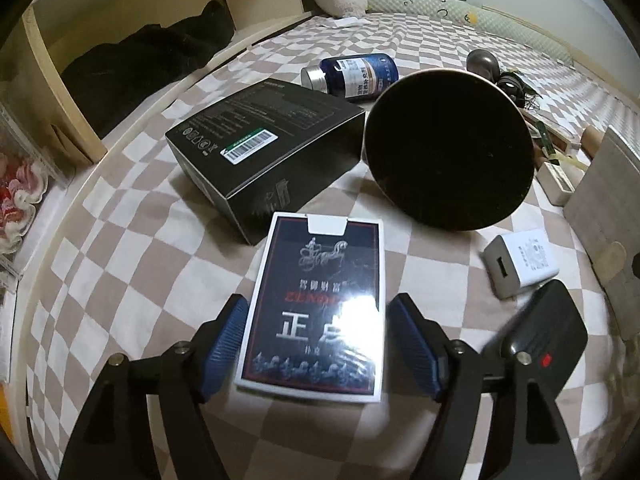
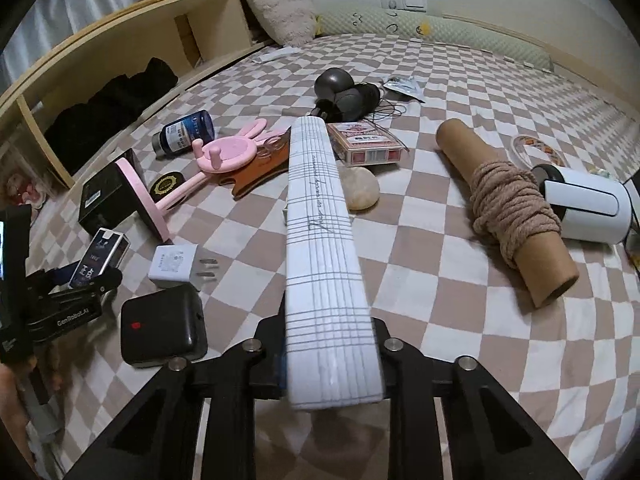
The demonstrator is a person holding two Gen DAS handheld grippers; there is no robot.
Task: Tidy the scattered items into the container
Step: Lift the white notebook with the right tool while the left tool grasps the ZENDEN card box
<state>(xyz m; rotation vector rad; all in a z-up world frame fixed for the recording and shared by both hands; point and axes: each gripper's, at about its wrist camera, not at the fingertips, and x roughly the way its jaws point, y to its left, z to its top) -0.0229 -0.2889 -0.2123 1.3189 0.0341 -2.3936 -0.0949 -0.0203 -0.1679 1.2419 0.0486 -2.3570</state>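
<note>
The left gripper point(image 1: 316, 344) straddled a card deck point(image 1: 316, 304) lying lengthwise between its parted, non-pressing fingers, while the right gripper point(image 2: 332, 364) clamped a long checked box point(image 2: 320, 240).

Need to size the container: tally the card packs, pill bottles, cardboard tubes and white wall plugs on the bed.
Card packs: 2 (blue, red)
Pill bottles: 1
Cardboard tubes: 1
White wall plugs: 1
Total: 5

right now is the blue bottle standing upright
No, the blue bottle lies on its side on the checked cover, behind the black box.
</note>
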